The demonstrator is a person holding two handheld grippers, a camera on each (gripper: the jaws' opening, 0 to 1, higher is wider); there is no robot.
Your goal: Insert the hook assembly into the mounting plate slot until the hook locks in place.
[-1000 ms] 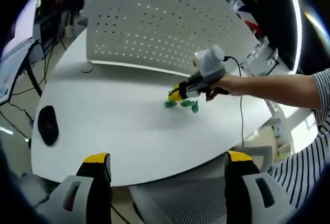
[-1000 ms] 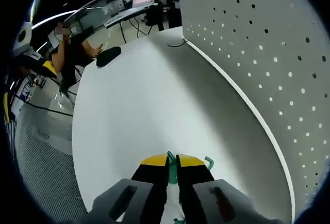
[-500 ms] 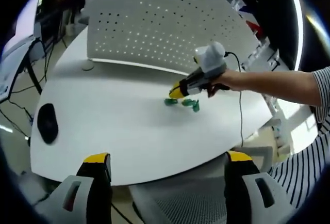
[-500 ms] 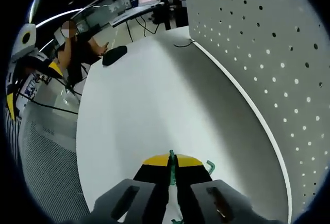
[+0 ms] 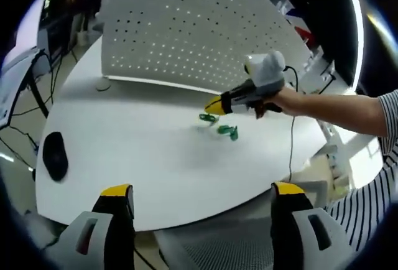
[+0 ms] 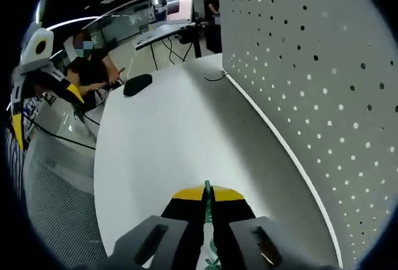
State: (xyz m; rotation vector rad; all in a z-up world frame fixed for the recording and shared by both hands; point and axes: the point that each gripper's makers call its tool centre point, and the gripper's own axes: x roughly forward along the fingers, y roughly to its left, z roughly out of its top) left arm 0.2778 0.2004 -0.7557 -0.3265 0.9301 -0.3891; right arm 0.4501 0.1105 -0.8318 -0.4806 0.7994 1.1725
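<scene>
My right gripper (image 6: 208, 193) is shut on a thin green hook (image 6: 208, 200) that stands upright between its yellow tips. In the left gripper view a hand holds the right gripper (image 5: 214, 104) just above the white table (image 5: 124, 158), with the green hook (image 5: 207, 119) hanging under its tip. A second green hook piece (image 5: 228, 132) lies on the table just to the right of it. The white perforated mounting plate (image 5: 186, 27) stands upright along the table's far side, and also runs along the right of the right gripper view (image 6: 311, 71). My left gripper (image 5: 201, 189) hangs open off the table's near edge.
A black mouse (image 5: 53, 156) lies at the table's left end, and also far ahead in the right gripper view (image 6: 137, 84). A mesh chair (image 5: 230, 245) sits below the near edge. A thin cable (image 6: 214, 77) lies at the plate's foot. A person sits beyond the table.
The right gripper has risen off the table and moved slightly right with one green hook in it. The other green piece stayed on the table. My left gripper held still.
</scene>
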